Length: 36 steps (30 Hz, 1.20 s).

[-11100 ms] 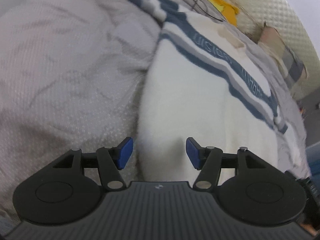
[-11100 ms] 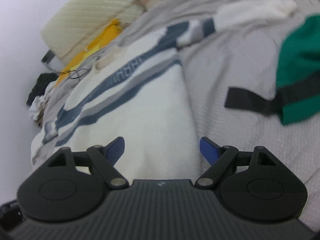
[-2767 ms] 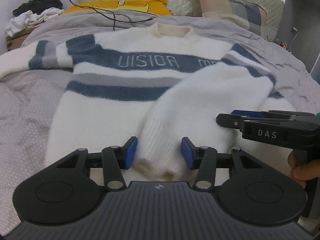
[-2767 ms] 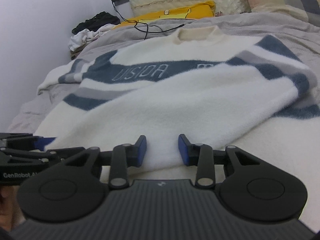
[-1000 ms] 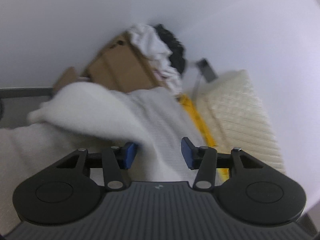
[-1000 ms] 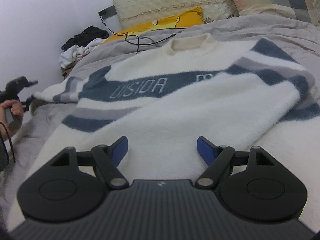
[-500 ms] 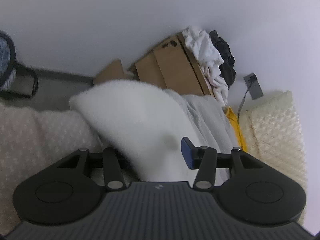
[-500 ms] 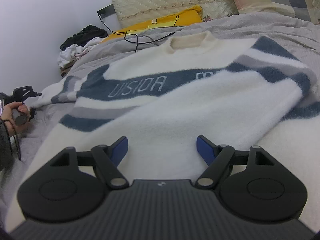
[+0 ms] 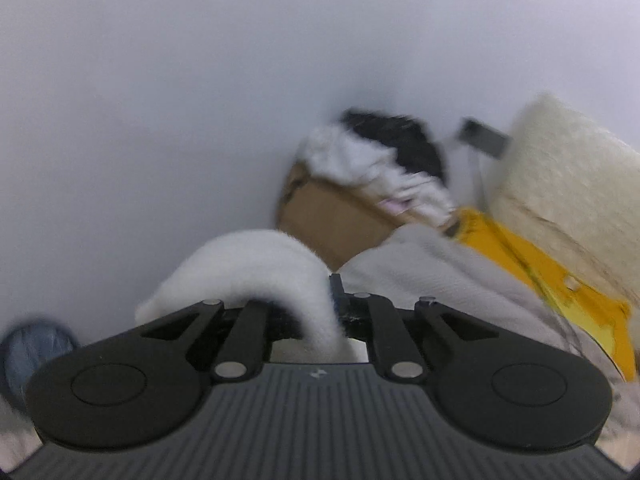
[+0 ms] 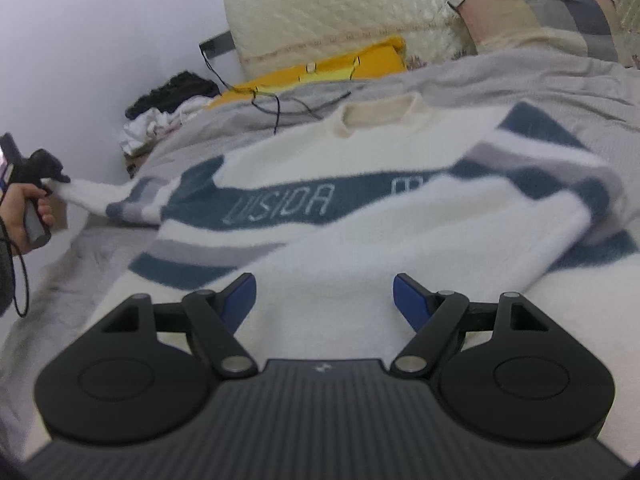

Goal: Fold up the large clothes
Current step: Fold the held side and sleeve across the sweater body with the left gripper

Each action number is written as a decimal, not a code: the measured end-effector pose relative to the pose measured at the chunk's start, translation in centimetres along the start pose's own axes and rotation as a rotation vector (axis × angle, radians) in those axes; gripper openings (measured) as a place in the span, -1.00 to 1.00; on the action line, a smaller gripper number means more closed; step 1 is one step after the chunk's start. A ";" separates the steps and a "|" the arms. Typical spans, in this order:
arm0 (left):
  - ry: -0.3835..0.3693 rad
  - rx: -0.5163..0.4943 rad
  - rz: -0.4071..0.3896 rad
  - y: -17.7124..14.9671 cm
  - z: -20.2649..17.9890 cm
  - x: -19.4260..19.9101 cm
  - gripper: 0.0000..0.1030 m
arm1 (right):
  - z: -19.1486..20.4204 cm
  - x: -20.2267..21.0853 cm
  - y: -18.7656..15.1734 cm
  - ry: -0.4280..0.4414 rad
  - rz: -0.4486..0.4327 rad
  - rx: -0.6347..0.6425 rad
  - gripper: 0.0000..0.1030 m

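Since half a second ago: left gripper (image 9: 334,312) has clamped on sleeve cuff (image 9: 256,268) | sweater (image 10: 360,200) flat on bed (image 10: 560,80), sleeve stretching leftward | right gripper (image 10: 324,296) unclenched, empty, nearer hem.

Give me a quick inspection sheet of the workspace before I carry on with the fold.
Surface: grey bedspread, wrinkled.
Job's things: white sweater with blue and grey stripes, front up; one sleeve folded across the body, the other sleeve stretched out sideways.
Clutter: yellow cloth, patchwork pillow, clothes heap on a cardboard box.
Grippers: left gripper shut on the sleeve cuff; right gripper open above the sweater.
Cables: black cable near the collar.
Surroundings: quilted headboard, plain wall.
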<state>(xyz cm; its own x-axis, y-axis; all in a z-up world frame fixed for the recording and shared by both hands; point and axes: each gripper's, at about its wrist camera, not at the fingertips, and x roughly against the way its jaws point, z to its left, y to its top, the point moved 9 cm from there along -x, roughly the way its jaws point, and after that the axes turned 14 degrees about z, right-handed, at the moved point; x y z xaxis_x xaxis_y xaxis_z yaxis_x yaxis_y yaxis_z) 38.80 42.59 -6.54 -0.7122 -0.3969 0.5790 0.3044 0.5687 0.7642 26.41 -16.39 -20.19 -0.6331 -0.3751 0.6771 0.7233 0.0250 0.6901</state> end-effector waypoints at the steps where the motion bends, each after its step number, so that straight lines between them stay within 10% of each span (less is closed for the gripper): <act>1: -0.019 -0.036 -0.021 0.4 -1.3 1.2 -0.80 | 0.0 0.6 0.2 0.014 -0.017 -0.004 0.50; 17: -0.173 -0.714 -0.219 -3.2 -26.3 22.6 -0.80 | -3.1 11.6 1.6 0.055 -0.217 -0.095 0.50; 26: -0.365 -0.984 -0.185 -18.1 -37.5 30.1 -0.80 | -7.9 17.9 0.8 0.068 -0.321 -0.232 0.55; 36: -0.526 -1.129 0.068 -40.9 -42.3 29.5 -0.79 | -12.8 19.1 0.3 0.044 -0.347 -0.337 0.55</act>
<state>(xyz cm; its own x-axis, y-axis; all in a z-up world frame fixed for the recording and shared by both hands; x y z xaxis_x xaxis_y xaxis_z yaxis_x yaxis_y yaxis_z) 32.05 -22.87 -8.71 -0.7613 0.0929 0.6417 0.5377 -0.4627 0.7049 18.05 -35.36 -10.34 -0.8460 -0.3469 0.4049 0.5248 -0.4076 0.7474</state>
